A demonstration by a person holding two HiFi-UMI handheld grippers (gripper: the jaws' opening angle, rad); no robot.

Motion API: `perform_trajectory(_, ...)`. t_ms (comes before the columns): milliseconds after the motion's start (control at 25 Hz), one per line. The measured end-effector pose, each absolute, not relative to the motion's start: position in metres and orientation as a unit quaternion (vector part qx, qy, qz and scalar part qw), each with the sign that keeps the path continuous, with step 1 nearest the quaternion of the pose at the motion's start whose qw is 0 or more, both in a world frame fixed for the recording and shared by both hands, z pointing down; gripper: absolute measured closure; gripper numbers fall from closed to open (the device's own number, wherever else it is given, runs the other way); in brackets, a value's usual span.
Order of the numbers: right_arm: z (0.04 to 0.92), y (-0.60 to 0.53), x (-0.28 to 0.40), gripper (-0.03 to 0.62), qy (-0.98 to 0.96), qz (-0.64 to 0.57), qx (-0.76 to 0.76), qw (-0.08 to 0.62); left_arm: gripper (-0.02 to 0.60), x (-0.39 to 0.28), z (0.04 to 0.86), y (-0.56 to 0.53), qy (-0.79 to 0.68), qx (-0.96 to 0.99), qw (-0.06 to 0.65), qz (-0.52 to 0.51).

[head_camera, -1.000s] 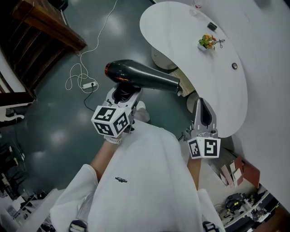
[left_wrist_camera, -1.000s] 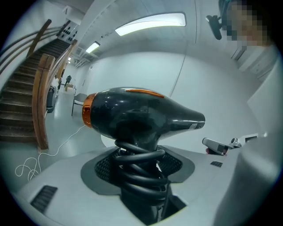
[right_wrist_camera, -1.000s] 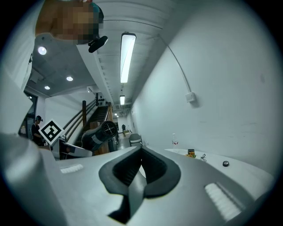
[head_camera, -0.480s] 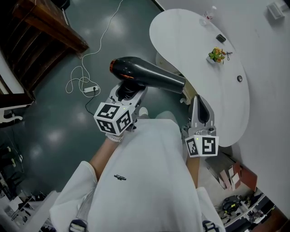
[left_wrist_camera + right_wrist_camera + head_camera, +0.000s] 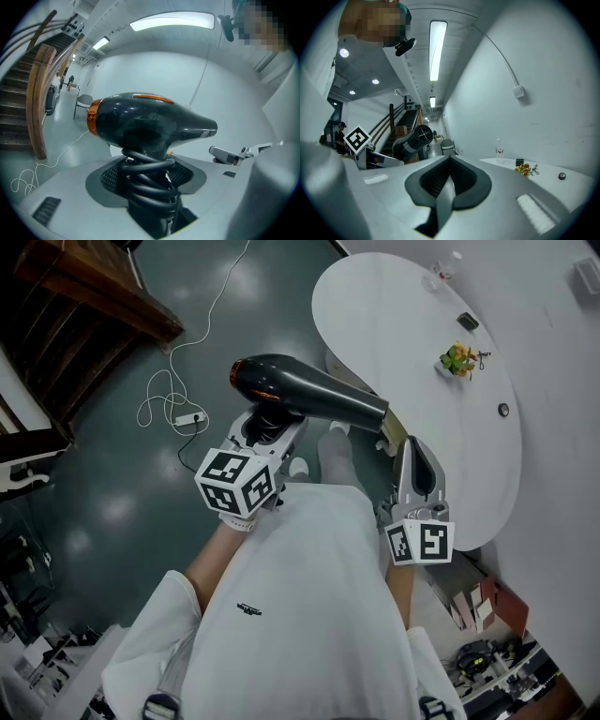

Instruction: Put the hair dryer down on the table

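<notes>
Closer to the upper-right table [image 5: 403, 334] now; left gripper [image 5: 267, 427] clamps the hair dryer [image 5: 300, 395], seemingly not yet set down; right gripper [image 5: 415, 460] closed, empty.

Both arms forward, left hand-held gripper [image 5: 267, 426] clamped on hair dryer [image 5: 309, 397] handle, right hand-held gripper [image 5: 416, 456] jaws together

A glossy dark green floor [image 5: 103, 512] is reflecting pale patches of light. A wooden staircase [image 5: 94, 296] is climbing along the left side, and a white cable [image 5: 159, 399] is trailing over the floor to a power strip [image 5: 185, 416]. Against the white wall [image 5: 562, 409] a curved white surface [image 5: 394, 343] is standing, carrying a small flowering plant [image 5: 456, 360] and a clear bottle [image 5: 441, 273]. Overhead, a long strip light [image 5: 436, 49] is glowing.
</notes>
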State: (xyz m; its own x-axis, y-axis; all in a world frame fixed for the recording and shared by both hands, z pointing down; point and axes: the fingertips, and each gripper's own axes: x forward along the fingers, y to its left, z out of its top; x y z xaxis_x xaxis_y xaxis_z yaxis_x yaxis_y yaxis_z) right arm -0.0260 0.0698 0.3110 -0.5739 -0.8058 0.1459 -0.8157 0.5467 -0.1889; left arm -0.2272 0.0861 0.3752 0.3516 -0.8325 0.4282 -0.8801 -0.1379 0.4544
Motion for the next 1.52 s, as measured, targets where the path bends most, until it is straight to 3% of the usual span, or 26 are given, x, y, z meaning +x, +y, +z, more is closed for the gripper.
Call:
perform_trajectory(960, 0.306, -0.133, 0.039, 0.583, -0.881, 0.116, 0.458, -0.021, 0.321, -0.169, 0.368, -0.106, -0.574, 0.757, 0.307, 0.064)
perform_trajectory(1520, 0.330, -0.181, 0.068, 0.582, -0.870, 0.152, 0.469, -0.025, 0.321, -0.152, 0.382, -0.158, -0.575, 0.750, 0.316, 0.083)
